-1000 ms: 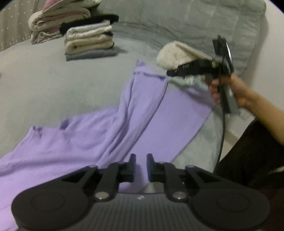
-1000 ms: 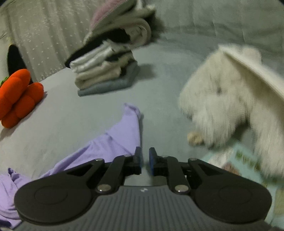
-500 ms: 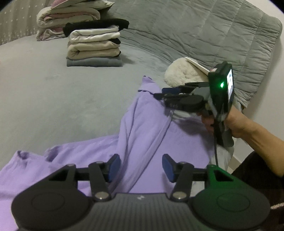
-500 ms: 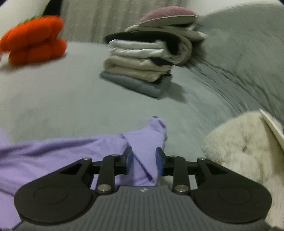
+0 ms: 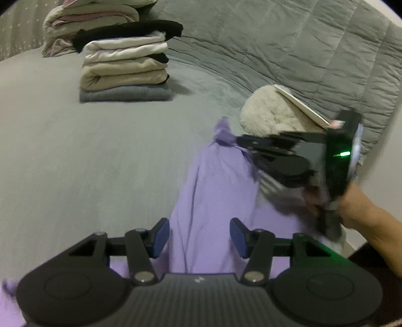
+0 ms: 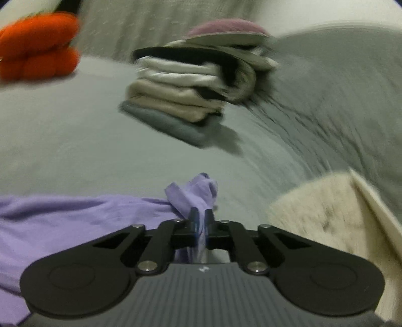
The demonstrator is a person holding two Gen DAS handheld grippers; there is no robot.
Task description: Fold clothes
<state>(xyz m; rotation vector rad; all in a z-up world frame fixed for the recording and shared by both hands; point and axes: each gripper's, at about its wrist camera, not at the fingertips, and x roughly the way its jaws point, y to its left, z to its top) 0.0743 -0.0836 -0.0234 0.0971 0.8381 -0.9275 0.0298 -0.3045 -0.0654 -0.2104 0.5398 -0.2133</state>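
A lilac garment [image 5: 216, 196] lies spread on the grey bed [image 5: 88, 156], running from near me toward a far corner. My right gripper [image 6: 200, 216] is shut on that far corner of the lilac garment [image 6: 191, 193], bunching the cloth between its pads. In the left wrist view the right gripper [image 5: 241, 143] shows side-on, held by a hand [image 5: 351, 206] and pinching the same corner. My left gripper [image 5: 199, 237] stands open just above the near part of the garment, with cloth below its blue pads and nothing pressed between them.
A stack of folded clothes [image 5: 125, 68] sits at the back of the bed, with a second pile [image 5: 88, 22] behind it. A fluffy cream cushion [image 5: 273, 113] with a booklet lies right of the garment's corner. An orange plush toy [image 6: 37, 47] is at far left. A quilted grey blanket [image 5: 289, 45] rises behind.
My right gripper closed on the garment's far corner after hovering open over it. My left gripper opened and slid along the garment toward the right; the cloth corner now bunches up.
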